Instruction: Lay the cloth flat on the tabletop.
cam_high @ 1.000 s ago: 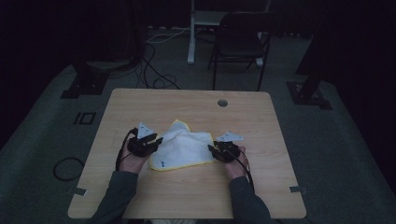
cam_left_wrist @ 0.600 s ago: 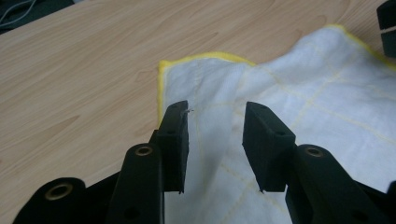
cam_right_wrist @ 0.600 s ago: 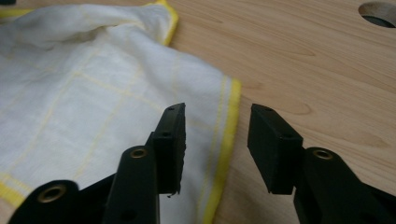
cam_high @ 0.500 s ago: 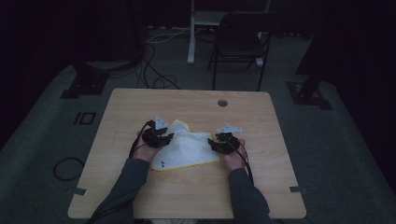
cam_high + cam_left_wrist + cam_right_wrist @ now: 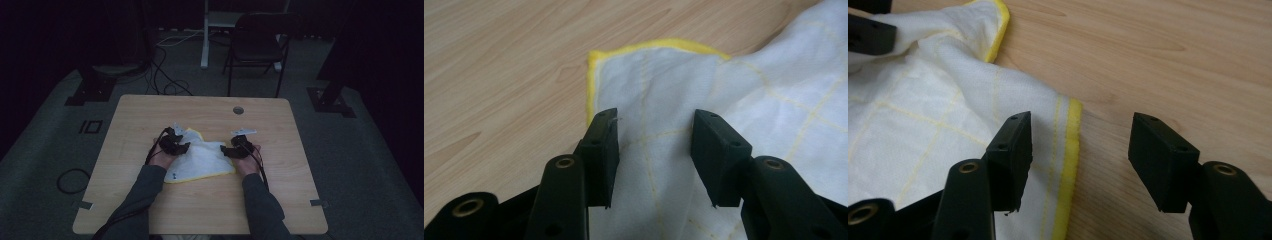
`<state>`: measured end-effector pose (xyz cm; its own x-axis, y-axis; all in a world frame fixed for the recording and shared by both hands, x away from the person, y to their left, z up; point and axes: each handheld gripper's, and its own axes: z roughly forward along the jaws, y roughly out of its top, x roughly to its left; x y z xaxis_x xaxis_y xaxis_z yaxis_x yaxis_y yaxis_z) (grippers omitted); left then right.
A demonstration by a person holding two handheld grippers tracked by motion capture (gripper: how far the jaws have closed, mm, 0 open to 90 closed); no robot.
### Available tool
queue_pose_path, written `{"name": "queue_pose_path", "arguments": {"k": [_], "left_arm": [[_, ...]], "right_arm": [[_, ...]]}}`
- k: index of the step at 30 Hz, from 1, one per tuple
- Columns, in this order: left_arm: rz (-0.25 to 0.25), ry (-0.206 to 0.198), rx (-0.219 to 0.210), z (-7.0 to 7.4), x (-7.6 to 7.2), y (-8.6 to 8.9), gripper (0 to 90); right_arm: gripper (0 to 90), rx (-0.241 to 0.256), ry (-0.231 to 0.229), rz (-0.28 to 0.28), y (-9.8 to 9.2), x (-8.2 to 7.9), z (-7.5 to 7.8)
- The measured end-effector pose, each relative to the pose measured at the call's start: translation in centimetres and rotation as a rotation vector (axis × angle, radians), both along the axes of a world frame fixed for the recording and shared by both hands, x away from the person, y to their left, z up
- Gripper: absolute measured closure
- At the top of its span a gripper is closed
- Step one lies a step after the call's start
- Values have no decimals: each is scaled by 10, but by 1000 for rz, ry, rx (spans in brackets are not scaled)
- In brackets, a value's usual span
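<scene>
Both sets of jaws apart: your right gripper (image 5: 1078, 165) straddles the cloth (image 5: 923, 115) hem; your left gripper (image 5: 654, 160) sits over its corner.

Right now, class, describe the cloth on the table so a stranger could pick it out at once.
Start at the light wooden table under the high view. Near its middle, between the left gripper and the right gripper, lies a rumpled white cloth. It is the only soft thing there, set apart by its bright yellow hem and faint yellow grid lines.
</scene>
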<state>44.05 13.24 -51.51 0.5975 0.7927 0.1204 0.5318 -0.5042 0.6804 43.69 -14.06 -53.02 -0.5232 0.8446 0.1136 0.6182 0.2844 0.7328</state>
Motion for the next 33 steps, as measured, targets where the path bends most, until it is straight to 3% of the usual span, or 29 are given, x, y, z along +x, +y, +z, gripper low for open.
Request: {"name": "queue_pose_path", "arguments": {"k": [4, 6, 10, 12, 19, 23, 28, 33], "left_arm": [[13, 11, 5, -1, 3, 0, 599], [21, 23, 6, -3, 5, 1, 659], [29, 44, 9, -4, 7, 1, 791], [38, 47, 5, -4, 8, 2, 826], [62, 38, -12, 0, 6, 8, 851], [87, 46, -50, 2, 5, 17, 854], [111, 44, -102, 4, 0, 30, 856], [158, 60, -125, 1, -6, 43, 865]], "right_arm": [[509, 19, 25, 13, 1, 2, -3], [605, 37, 28, 32, 2, 2, -3], [837, 23, 0, 53, 4, -3, 0], [878, 16, -13, 51, 2, -5, 2], [898, 9, -41, 71, -1, -12, 7], [900, -9, -53, 70, 0, -15, 11], [900, 7, -63, 75, -4, -25, 16], [900, -6, -75, 74, -5, -36, 21]]}}
